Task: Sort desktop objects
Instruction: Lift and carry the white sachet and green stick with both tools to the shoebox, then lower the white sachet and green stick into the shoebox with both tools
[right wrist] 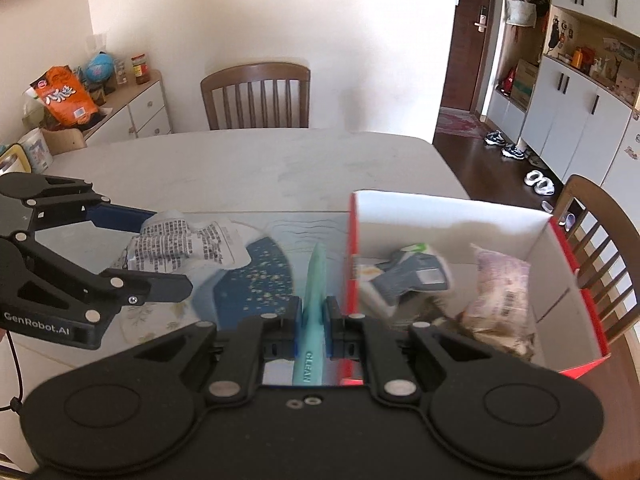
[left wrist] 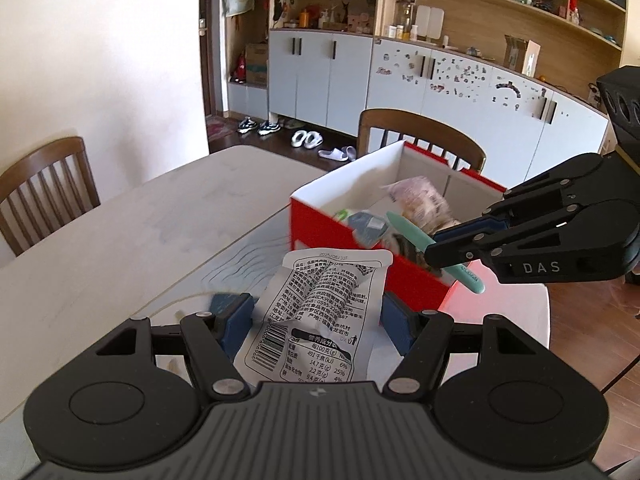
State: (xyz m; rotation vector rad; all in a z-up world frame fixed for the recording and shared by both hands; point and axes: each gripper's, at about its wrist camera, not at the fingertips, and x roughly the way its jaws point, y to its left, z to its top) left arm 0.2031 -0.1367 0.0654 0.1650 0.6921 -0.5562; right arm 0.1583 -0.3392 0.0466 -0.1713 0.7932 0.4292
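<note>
Gripping a crumpled white snack packet (left wrist: 320,312), the left gripper (left wrist: 316,316) is hovering above the desk (left wrist: 120,240) beside the red box (left wrist: 320,220) at the desk's far edge. The right gripper (right wrist: 314,320) is pinching a mint-green stick (right wrist: 314,280) tightly, just beside the box wall.

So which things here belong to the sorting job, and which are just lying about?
Job: snack packet in left gripper; green tube in right gripper; red box.
Lying about: chair, orange bag, shoes.
</note>
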